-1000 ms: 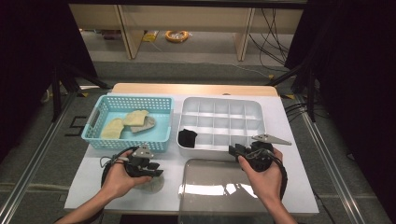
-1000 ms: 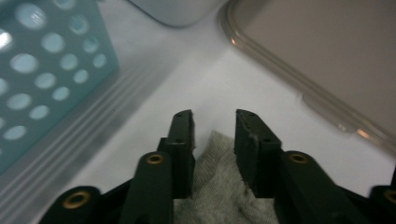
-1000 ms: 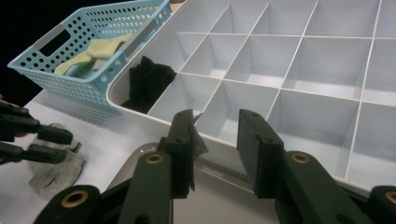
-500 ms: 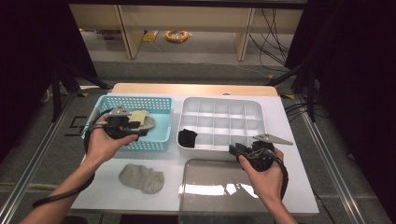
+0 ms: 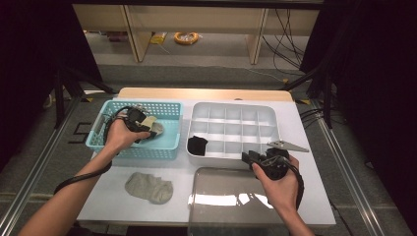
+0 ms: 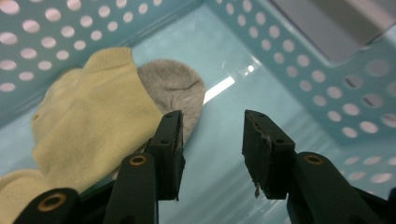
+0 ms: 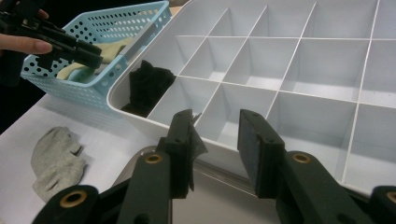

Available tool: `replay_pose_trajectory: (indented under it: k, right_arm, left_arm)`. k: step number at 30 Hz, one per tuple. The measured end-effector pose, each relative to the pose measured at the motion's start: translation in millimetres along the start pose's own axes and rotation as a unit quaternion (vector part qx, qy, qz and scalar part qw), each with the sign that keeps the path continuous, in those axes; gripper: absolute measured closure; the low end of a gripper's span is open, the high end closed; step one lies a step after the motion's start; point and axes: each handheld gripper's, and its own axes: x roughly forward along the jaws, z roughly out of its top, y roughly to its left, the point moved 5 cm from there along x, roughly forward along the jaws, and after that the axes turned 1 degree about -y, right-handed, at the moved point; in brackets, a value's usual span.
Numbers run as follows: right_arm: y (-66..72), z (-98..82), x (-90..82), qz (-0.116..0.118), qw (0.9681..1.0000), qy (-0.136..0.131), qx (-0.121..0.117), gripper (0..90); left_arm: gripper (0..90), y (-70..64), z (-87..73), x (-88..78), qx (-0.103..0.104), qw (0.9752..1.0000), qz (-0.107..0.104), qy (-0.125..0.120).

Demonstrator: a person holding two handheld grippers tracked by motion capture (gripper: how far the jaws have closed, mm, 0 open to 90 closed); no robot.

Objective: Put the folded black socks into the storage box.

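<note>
L gripper (image 6: 212, 154) inside blue basket (image 5: 169, 140), jaws parted w/ nothing between, just been closing a bit; grey sock (image 6: 175, 88) at 11 o'clock of tips, half under yellow sock (image 6: 88, 121). Probably soft, light, floppy, so best pinched at free rounded edge. R gripper (image 7: 217, 154) released too, empty, near divided tray (image 7: 327, 70).

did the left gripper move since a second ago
Yes. The left gripper went from the table's near edge, beside the grey sock, up into the blue basket; its jaws, just closing, hold nothing.
</note>
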Motion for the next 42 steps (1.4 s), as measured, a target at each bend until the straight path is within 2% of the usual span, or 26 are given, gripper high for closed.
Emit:
replay_pose_trajectory:
  k: [1, 3, 8, 9, 10, 11, 15, 18, 19, 25, 27, 28, 31, 32, 35, 36, 37, 39, 40, 42]
  right_arm:
    - [-0.6, 0.0, 0.2, -0.001, 1.0000, 0.000, -0.002, 66.6]
    - [-0.3, 0.2, 0.1, 0.001, 1.0000, 0.000, 0.000, 66.6]
    - [0.1, -0.4, 1.1, 0.001, 1.0000, 0.001, -0.001, 66.6]
    - [0.1, -0.6, 1.4, 0.000, 1.0000, 0.002, -0.001, 66.6]
    - [2.8, -1.3, 1.3, 0.004, 0.9999, 0.005, 0.015, 66.6]
    - [0.1, -0.8, 2.1, 0.005, 1.0000, 0.002, 0.002, 66.6]
    - [0.0, -0.2, 1.9, 0.007, 1.0000, 0.000, 0.002, 66.6]
    - [-1.2, -0.3, 1.6, 0.002, 1.0000, 0.001, 0.000, 66.6]
    - [-1.3, -0.3, 2.0, 0.002, 1.0000, 0.001, 0.000, 66.6]
    - [-0.7, -1.1, 2.8, 0.002, 1.0000, 0.005, 0.000, 66.7]
    - [-0.5, -1.1, 2.9, 0.003, 1.0000, 0.005, -0.002, 66.6]
    - [-0.4, -1.1, 2.9, 0.002, 1.0000, 0.005, -0.002, 66.6]
    - [0.2, -0.9, 2.5, 0.005, 1.0000, 0.005, 0.002, 66.6]
    - [-0.5, -1.0, 2.7, 0.003, 1.0000, 0.005, 0.000, 66.6]
    - [-0.9, -1.4, 3.0, 0.002, 1.0000, 0.006, 0.000, 66.6]
    - [3.0, -2.4, 2.0, 0.002, 0.9997, 0.013, 0.023, 66.6]
    - [1.8, -1.9, 2.5, 0.002, 0.9999, 0.010, 0.013, 66.6]
    - [2.6, -2.0, 2.5, 0.004, 0.9998, 0.011, 0.017, 66.6]
    - [2.6, -2.0, 2.5, 0.004, 0.9998, 0.011, 0.017, 66.6]
    - [2.7, -2.0, 2.5, 0.004, 0.9998, 0.011, 0.017, 66.6]
  left_arm:
    - [59.3, 1.6, -0.2, 1.5, -0.001, 1.0000, 0.004, 0.006]
    - [59.8, 4.0, -0.7, 4.7, 0.008, 0.9997, 0.015, 0.019]
    - [60.3, 5.3, -2.3, 12.5, 0.019, 0.9984, 0.018, 0.050]
    - [60.2, 5.7, -2.6, 14.3, 0.018, 0.9984, 0.018, 0.051]
    - [60.0, 6.5, -3.0, 15.8, 0.020, 0.9982, 0.022, 0.052]
    - [59.8, 7.1, -3.3, 16.7, 0.021, 0.9977, 0.028, 0.057]
    - [59.1, 10.8, -3.4, 19.5, 0.027, 0.9965, 0.040, 0.067]
    - [59.2, 11.1, -3.7, 22.6, 0.023, 0.9964, 0.046, 0.068]
    - [59.2, 12.4, -3.9, 22.2, 0.030, 0.9953, 0.045, 0.080]
    - [58.0, 13.6, -0.7, 23.8, 0.033, 0.9944, 0.057, 0.082]
    - [57.7, 14.8, -0.7, 24.5, 0.037, 0.9931, 0.063, 0.091]
    - [57.7, 16.3, -0.9, 24.1, 0.046, 0.9918, 0.067, 0.098]
    - [57.8, 15.8, -0.3, 25.2, 0.045, 0.9913, 0.072, 0.101]
    - [57.6, 16.3, 0.2, 26.3, 0.052, 0.9910, 0.075, 0.098]
    - [55.9, 16.6, -0.6, 26.8, 0.063, 0.9880, 0.080, 0.116]
    - [55.4, 17.4, -1.1, 27.1, 0.071, 0.9865, 0.082, 0.123]
    - [55.0, 16.8, -1.4, 27.9, 0.072, 0.9860, 0.084, 0.125]
    - [54.1, 17.9, -1.6, 27.5, 0.090, 0.9831, 0.086, 0.135]
    - [54.1, 17.9, -1.6, 27.5, 0.090, 0.9831, 0.086, 0.135]
    - [54.2, 16.7, -2.8, 29.0, 0.099, 0.9808, 0.093, 0.140]
